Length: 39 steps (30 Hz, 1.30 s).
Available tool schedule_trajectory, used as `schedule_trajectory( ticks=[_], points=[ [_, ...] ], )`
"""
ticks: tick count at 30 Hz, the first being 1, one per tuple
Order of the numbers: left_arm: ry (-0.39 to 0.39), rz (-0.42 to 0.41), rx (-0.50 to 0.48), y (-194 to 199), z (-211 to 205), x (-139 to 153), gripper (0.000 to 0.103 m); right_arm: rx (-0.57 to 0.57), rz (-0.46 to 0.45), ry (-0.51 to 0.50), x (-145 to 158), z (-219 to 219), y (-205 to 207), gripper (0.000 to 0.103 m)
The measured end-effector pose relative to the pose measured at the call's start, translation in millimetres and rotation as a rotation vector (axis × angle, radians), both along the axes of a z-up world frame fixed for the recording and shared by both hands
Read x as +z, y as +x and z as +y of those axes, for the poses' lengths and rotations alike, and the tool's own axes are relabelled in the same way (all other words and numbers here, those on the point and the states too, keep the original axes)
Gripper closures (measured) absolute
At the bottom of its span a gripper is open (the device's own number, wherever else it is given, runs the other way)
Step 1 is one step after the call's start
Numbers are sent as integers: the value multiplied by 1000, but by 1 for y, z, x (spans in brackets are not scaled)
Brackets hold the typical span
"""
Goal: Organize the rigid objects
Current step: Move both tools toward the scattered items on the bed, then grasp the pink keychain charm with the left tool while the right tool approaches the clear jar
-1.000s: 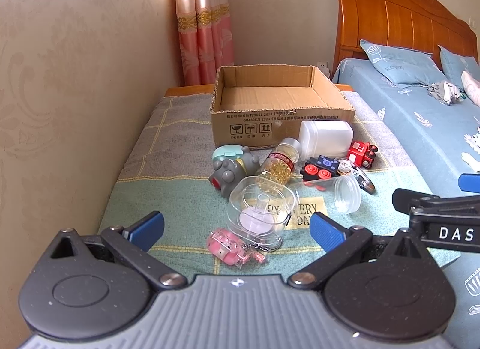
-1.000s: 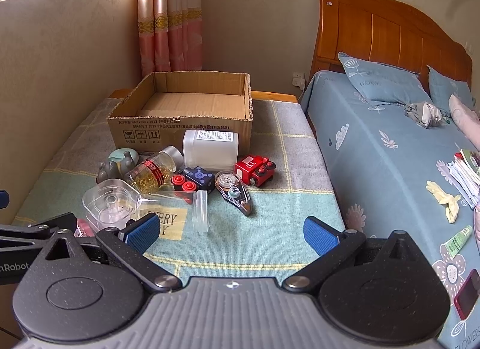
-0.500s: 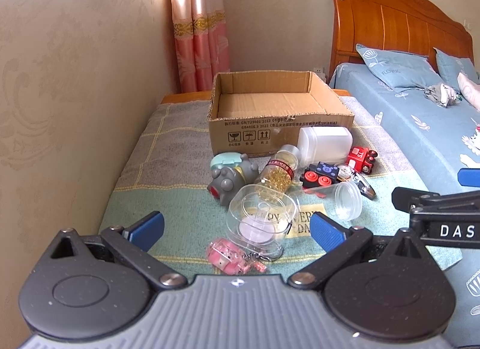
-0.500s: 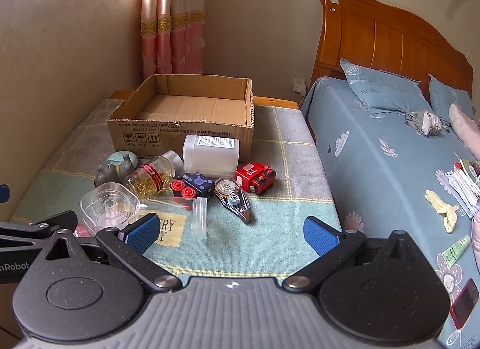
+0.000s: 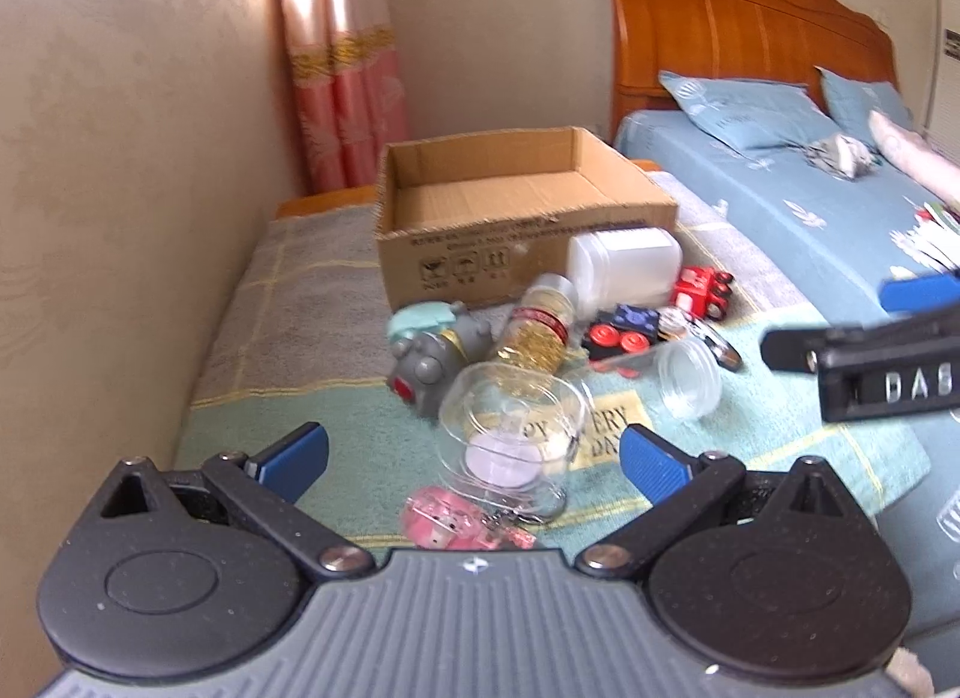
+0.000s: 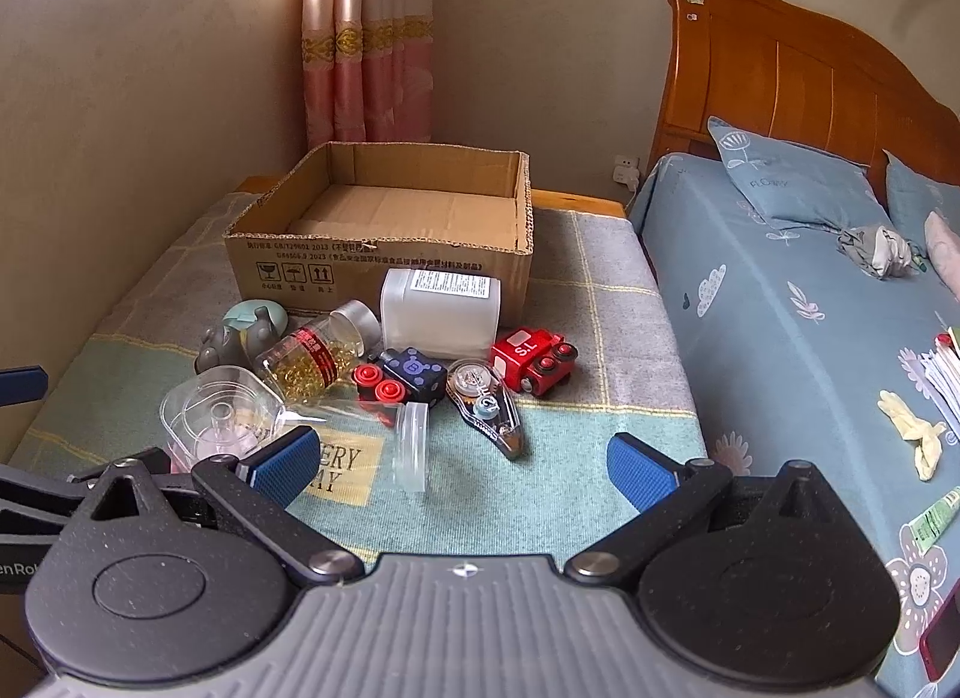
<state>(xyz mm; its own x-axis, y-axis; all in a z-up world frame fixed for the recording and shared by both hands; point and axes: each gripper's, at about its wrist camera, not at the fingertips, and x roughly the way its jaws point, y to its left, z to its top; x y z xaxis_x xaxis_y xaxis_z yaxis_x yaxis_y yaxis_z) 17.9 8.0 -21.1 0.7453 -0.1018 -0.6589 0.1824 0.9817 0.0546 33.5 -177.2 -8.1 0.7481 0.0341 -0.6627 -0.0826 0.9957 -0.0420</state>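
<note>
An open cardboard box (image 5: 522, 230) (image 6: 384, 242) stands at the back of a blanket-covered bench. In front of it lie a white jar (image 6: 441, 308), a capsule bottle (image 6: 312, 353), a grey toy (image 5: 429, 359), a red toy train (image 6: 534, 356), a black block with red wheels (image 6: 399, 380), a correction-tape dispenser (image 6: 489, 404), a clear lid (image 6: 414, 446), a clear square container (image 5: 510, 434) and a pink keychain (image 5: 456, 521). My left gripper (image 5: 474, 455) is open, just short of the clear container. My right gripper (image 6: 459, 458) is open above the near blanket.
A beige wall (image 5: 120, 218) borders the bench on the left. A bed with a blue sheet (image 6: 810, 338) and wooden headboard (image 6: 780, 68) lies on the right, with papers, a tube and a phone near its edge. A pink curtain (image 6: 372, 38) hangs behind the box.
Both grippers stay open. The left view has swung and shifted so the box sits further right and looks closer; the right gripper has drawn back slightly and risen. No object has moved.
</note>
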Motion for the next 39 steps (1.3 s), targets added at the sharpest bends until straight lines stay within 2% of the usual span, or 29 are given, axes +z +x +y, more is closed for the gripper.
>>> schedule_trajectory(
  ticks=[6, 15, 20, 29, 31, 34, 37, 39],
  points=[
    [-24, 38, -64, 8, 6, -20, 1, 29, 5, 31, -10, -7, 8, 0],
    [-95, 133, -107, 27, 21, -58, 1, 45, 54, 11, -34, -12, 23, 0],
    [-52, 158, -124, 32, 24, -71, 1, 33, 85, 29, -44, -19, 31, 0],
    [-15, 130, -151, 31, 36, -77, 4, 87, 111, 66, -50, -11, 46, 0],
    [-17, 117, -168, 30, 37, -76, 7, 105, 107, 58, -50, -6, 49, 0],
    [-28, 109, -212, 28, 38, -75, 18, 130, 107, 50, -49, 1, 52, 0],
    [-31, 113, -230, 29, 36, -77, 30, 144, 107, 41, -49, 6, 54, 0],
    [-49, 121, -239, 29, 36, -77, 42, 148, 108, 42, -50, 7, 55, 0]
  ],
)
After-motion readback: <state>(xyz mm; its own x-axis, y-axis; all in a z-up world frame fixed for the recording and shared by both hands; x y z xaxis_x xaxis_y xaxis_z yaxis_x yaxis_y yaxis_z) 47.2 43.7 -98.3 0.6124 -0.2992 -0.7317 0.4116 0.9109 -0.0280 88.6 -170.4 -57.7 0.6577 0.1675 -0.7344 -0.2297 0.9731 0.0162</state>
